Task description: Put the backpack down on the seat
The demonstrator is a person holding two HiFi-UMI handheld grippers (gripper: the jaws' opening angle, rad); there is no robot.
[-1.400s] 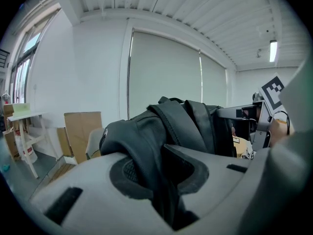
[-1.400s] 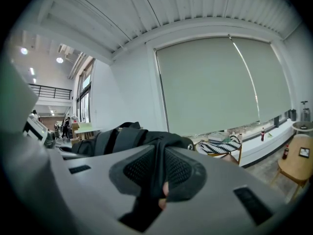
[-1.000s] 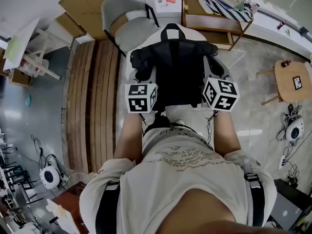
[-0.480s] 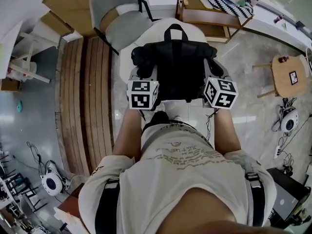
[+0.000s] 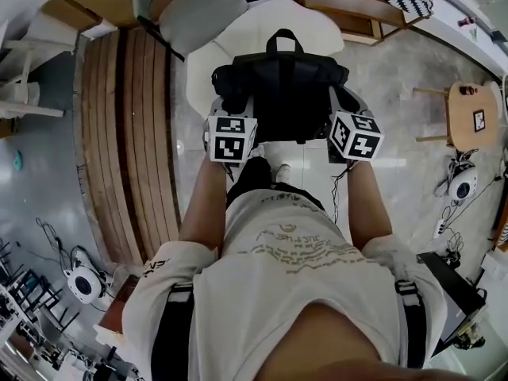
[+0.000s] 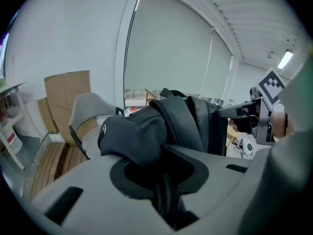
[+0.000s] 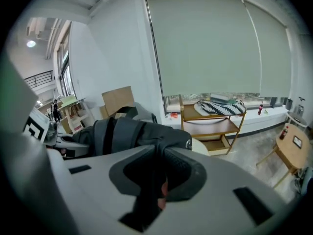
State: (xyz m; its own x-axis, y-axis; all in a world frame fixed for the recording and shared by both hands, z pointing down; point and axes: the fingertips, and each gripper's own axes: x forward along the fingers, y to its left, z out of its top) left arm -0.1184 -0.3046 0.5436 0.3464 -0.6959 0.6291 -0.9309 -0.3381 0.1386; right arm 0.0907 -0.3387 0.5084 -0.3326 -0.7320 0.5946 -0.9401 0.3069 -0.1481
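The T-shirt [image 5: 317,292] is cream, short-sleeved, faintly printed in brown, with black straps [image 5: 171,336] over both shoulders.

The left gripper [image 6: 165,182] fills the lower half of the picture, its grey jaws closed on a fold of black fabric from the backpack [image 6: 142,131]. The backpack bulges up just above the jaws, toward twelve o'clock, with a broad strap [image 6: 188,124] running down its near face. At three o'clock the right gripper [image 6: 242,110] reaches in against the backpack's far side, its marker cube [image 6: 272,83] above it. At nine o'clock stands a grey chair [image 6: 85,106], a cardboard sheet [image 6: 66,89] behind it. Wooden slats [image 6: 49,160] lie at eight o'clock. A large window blind [image 6: 166,48] covers the wall at twelve o'clock.
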